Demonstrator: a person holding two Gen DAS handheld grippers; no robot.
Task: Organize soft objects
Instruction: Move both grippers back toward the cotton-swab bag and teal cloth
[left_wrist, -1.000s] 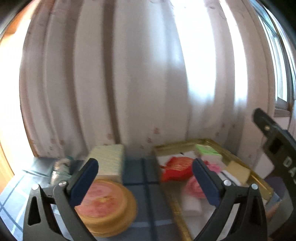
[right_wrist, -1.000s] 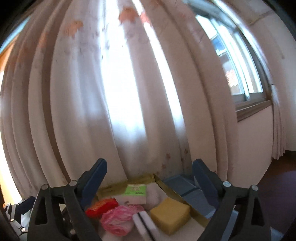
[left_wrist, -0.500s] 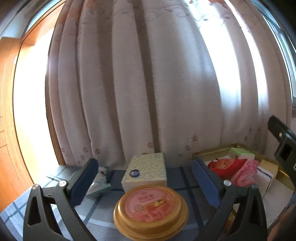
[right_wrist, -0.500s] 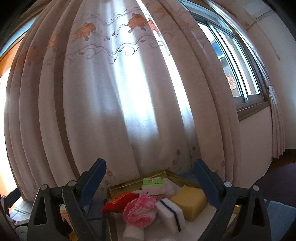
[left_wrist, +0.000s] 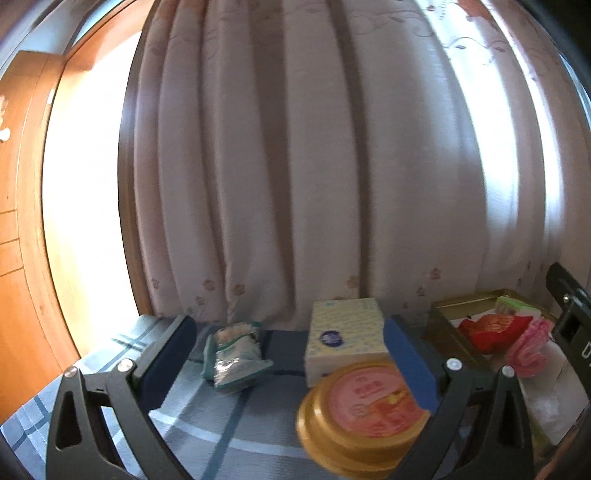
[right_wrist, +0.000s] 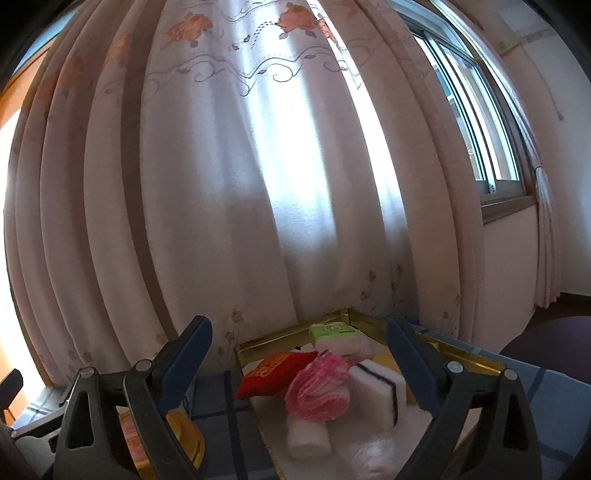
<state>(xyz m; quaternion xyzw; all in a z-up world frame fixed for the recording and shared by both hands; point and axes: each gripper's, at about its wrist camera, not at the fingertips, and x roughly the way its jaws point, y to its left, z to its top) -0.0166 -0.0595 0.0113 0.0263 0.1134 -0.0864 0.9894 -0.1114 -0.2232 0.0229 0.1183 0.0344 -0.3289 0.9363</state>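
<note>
Left wrist view, left to right. The left tongs (left_wrist: 284, 354) stand wide open with nothing between the pads. A crumpled green-and-white snack packet (left_wrist: 236, 354) lies on the plaid desk (left_wrist: 207, 435) in the lower centre of the frame, inside the span of the fingers and nearer the left one. Right of it a pale tissue box (left_wrist: 343, 339) stands behind a round gold tin (left_wrist: 365, 410) with a pink lid; the right finger overlaps both. At the lower right edge, a gold tray (left_wrist: 443, 314) already holds several soft items.

Right wrist view, left to right. The right tongs (right_wrist: 299, 363) are likewise fully spread and hold nothing. Between the fingers, in the lower centre, the tray carries a red pouch (right_wrist: 273, 373), a pink scrunched puff (right_wrist: 319, 387), a white sponge (right_wrist: 376, 391) with a dark stripe, and a green-topped pack (right_wrist: 334, 334) at the back.

Judgement: the packet appears to be the one soft item outside the tray. A closing grip on its slack foil could slip or pinch only a corner, since it lies crumpled. A careless swing toward the tray could catch the tin or the tissue box, which stand between.
</note>
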